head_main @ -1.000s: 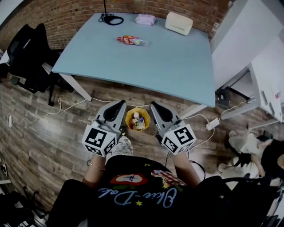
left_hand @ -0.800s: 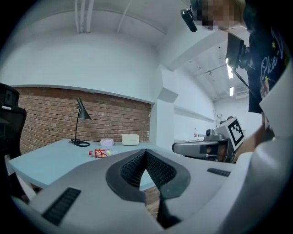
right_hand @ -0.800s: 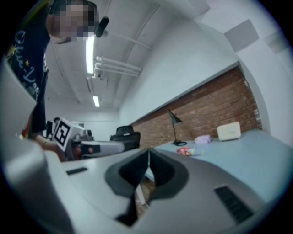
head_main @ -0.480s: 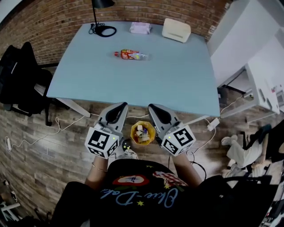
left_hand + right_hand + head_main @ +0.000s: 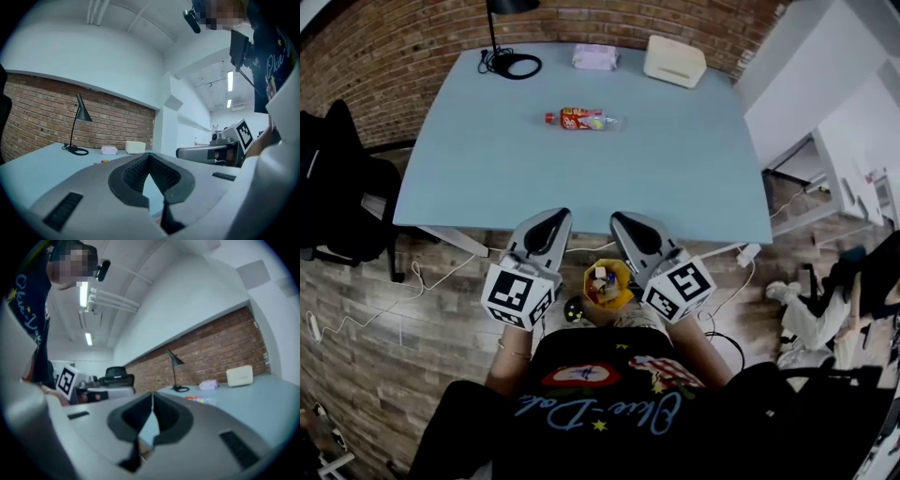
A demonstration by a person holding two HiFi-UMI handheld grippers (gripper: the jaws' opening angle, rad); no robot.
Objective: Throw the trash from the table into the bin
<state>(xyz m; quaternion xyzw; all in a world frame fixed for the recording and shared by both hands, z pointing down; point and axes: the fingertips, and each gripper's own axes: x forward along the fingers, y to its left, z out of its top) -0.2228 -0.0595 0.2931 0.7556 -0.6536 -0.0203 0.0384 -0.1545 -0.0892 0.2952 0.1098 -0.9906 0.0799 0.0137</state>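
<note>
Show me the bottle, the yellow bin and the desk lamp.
bottle (image 5: 581,120), head view, middle of its label.
yellow bin (image 5: 591,275), head view, left rim.
desk lamp (image 5: 514,6), head view, dark shade.

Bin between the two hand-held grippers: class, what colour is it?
The bin is yellow-orange, clearest in the head view.

Pale blue rectangular table (image 5: 675,178), seen from above: a clear plastic bottle with a red label (image 5: 581,120) lies on its side towards the far end. Along the far edge stand a black desk lamp (image 5: 494,56), a small lilac packet (image 5: 595,56) and a cream rounded box (image 5: 674,61).
</note>
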